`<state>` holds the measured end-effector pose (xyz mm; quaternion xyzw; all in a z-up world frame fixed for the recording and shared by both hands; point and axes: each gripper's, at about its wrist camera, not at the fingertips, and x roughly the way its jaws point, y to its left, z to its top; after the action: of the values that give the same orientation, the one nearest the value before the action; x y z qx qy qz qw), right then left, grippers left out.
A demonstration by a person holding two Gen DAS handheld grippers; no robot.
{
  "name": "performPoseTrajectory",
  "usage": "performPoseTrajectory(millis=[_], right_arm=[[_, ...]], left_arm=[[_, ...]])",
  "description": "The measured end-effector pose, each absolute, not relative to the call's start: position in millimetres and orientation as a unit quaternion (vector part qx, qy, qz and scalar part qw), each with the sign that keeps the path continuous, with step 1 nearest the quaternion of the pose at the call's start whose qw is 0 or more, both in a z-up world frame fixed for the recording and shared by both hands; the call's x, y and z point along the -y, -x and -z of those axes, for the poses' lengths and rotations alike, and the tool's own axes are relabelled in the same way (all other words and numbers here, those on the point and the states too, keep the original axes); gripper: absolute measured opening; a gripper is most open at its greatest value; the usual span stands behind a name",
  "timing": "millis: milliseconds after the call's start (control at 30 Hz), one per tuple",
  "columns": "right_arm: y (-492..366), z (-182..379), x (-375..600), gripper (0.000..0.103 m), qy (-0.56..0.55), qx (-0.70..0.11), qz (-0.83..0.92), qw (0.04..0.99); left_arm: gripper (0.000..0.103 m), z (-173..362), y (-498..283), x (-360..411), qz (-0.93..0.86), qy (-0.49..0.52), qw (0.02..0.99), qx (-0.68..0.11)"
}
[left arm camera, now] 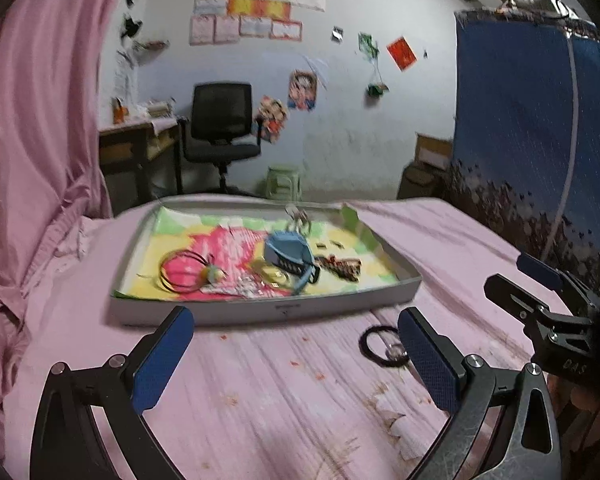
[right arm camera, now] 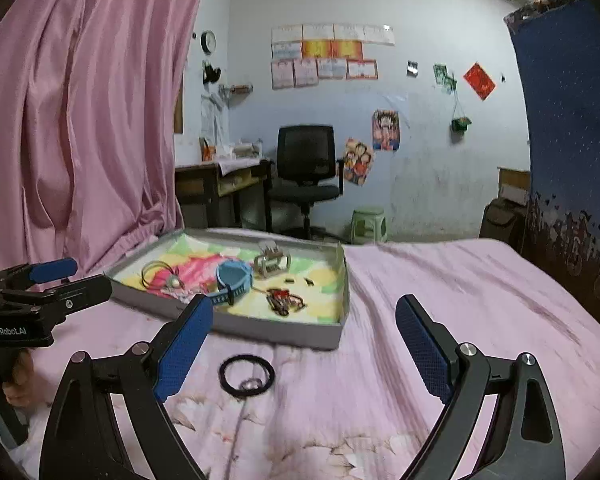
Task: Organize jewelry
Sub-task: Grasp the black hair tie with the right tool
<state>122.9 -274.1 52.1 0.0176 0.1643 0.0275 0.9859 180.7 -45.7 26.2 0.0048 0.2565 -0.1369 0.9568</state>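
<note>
Pink bed [right arm camera: 440, 288]: hair tie [right arm camera: 247, 372] btwn (nearer left) right gripper [right arm camera: 304, 344] fingers.

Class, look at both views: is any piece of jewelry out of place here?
Yes. A black ring-shaped band with a small clear piece lies on the pink bedsheet, outside the gray tray that holds the other jewelry. It sits just in front of the tray's near wall.

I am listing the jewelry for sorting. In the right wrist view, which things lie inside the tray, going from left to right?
Black cord necklace → blue watch → silver bracelet → small dark clips.
</note>
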Motion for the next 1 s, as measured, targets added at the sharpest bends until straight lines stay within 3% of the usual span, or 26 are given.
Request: performPoseTrajectory(millis=[167,300,533,1000], right_arm=[[-138.3,-39.1,283.5,0.087,-0.033,-0.202,-0.039,0.978],[-150.5,-28.2,282.5,0.073,-0.033,-0.230,-0.049,0.971],[-179.1,-5.9,278.7,0.040,-0.035,-0.296,-0.077,0.951],[-220.9,29.0,254.7,0.024,-0.017,-0.394,-0.129,0.910]], left_arm=[[0.103,-11.7,-200.8,53.1,0.160,0.000,0.938,-0.307],[0.100,-3.6,-212.4,56.1,0.175,0.012,0.926,-0.334],[0.098,12.3,-232.5,57.1,0.163,0.024,0.909,-0.384],[0.095,25.6,-245.3,55.2,0.144,0.028,0.891,-0.429]])
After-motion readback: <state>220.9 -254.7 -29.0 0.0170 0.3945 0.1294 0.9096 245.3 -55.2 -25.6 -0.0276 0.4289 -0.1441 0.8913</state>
